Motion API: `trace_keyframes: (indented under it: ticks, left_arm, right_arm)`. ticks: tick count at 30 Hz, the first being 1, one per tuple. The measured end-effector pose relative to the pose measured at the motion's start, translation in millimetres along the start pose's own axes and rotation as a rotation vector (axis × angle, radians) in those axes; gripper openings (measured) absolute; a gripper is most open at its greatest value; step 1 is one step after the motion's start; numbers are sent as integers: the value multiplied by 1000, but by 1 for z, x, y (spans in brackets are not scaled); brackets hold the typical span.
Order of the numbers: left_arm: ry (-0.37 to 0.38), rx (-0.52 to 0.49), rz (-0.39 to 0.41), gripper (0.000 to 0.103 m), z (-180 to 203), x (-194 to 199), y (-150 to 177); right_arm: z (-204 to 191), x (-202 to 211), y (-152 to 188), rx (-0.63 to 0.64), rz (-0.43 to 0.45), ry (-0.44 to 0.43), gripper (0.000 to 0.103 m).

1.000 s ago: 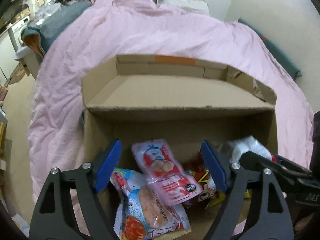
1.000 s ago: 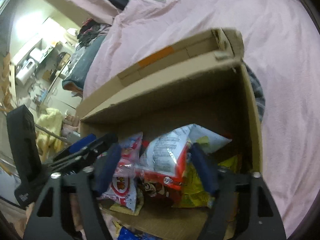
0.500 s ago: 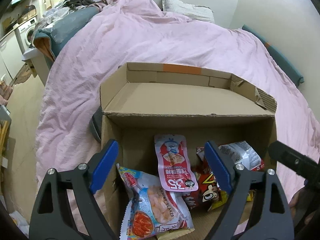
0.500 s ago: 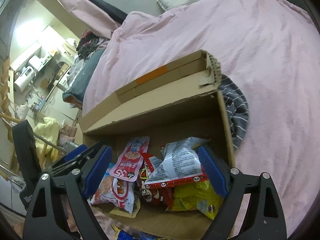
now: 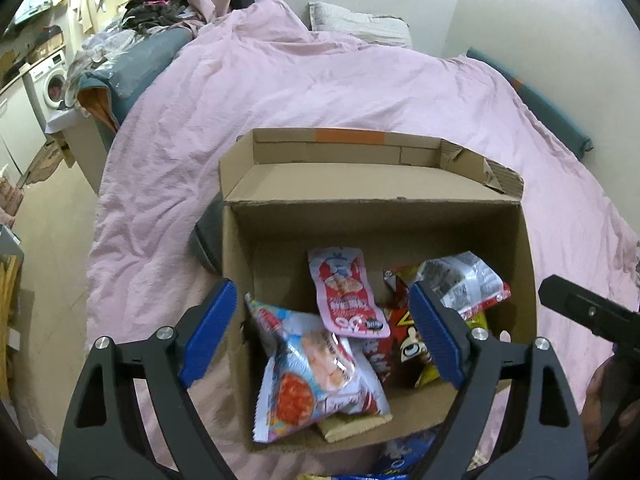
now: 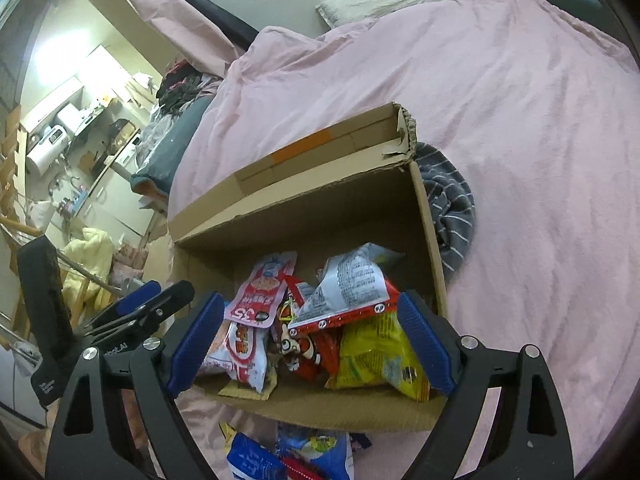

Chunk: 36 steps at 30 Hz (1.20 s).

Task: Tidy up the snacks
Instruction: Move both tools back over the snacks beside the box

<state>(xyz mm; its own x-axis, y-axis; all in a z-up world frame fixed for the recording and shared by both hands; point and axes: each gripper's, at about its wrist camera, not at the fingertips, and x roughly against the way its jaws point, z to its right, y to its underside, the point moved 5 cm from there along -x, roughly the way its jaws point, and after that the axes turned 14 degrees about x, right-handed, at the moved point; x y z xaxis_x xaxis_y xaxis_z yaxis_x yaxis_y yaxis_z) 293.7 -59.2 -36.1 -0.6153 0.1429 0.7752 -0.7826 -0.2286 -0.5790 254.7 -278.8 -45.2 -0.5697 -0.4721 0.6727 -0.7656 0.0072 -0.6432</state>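
While many snack bags already sit inside the cardboard box (image 5: 528, 248), the job looks only partly done. That box rests on a bed with a pink blanket (image 5: 320, 92), and its back flap stands open.

Inside the box, a pink and red pouch (image 5: 344, 296) leans on the pile near the middle. A blue and white shrimp chip bag (image 5: 312, 376) lies at the front left corner of the box. A silver and red bag (image 5: 466, 280) sits at the right side of the box, on top of a red bag with a cartoon face (image 5: 400, 344). A yellow bag (image 6: 376, 352) fills the front right corner.

More bags are not in yet. A blue bag (image 6: 256, 460) and a few others lie on the blanket just in front of the box. I think those go in next.

The left claw (image 5: 320, 336) is wide open and holds nothing. It hangs over the front of the box. The right claw (image 6: 308, 340) is wide open too, with nothing in it, and it also hangs over the front of the box.
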Motion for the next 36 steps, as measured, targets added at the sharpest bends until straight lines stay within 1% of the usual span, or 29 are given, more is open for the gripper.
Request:
trace_keyframes:
  ticks: [6, 10, 13, 15, 17, 18, 21, 24, 26, 27, 30, 33, 36]
  left_arm:
    - [-4, 6, 7, 85, -9, 13, 6]
    - [18, 32, 8, 85, -14, 25, 11]
    - [29, 48, 26, 85, -17, 37, 13]
    - [13, 52, 34, 85, -20, 44, 15]
    - [15, 59, 41, 85, -24, 52, 20]
    - [24, 62, 50, 85, -25, 58, 22]
    - [16, 57, 83, 85, -30, 70, 30]
    - [-13, 45, 132, 85, -34, 84, 38]
    - [12, 58, 143, 86, -38, 92, 43]
    - [24, 65, 148, 87, -39, 95, 45]
    - [-20, 58, 163, 95, -44, 101, 53]
    - [-7, 73, 128, 95, -50, 100, 64]
    - [-18, 78, 85, 95, -54, 96, 77]
  right_arm:
    - [-6, 9, 12, -6, -5, 3, 91]
    - [-10, 17, 22, 2, -6, 13, 91]
    - [-17, 29, 26, 35, 24, 43, 91]
    - [-22, 34, 28, 65, 34, 65, 91]
    - [-26, 38, 33, 76, 33, 63, 91]
    - [-27, 41, 37, 70, 30, 62, 91]
    - [-26, 47, 45, 58, 23, 79, 91]
    - [-25, 53, 53, 47, 20, 88, 91]
    - [-23, 58, 59, 46, 19, 111, 91]
    - [-22, 62, 62, 42, 20, 120, 91]
    - [-17, 68, 72, 24, 13, 133, 93]
    - [-11, 73, 84, 7, 8, 142, 97]
    - [-9, 73, 94, 33, -17, 169, 97]
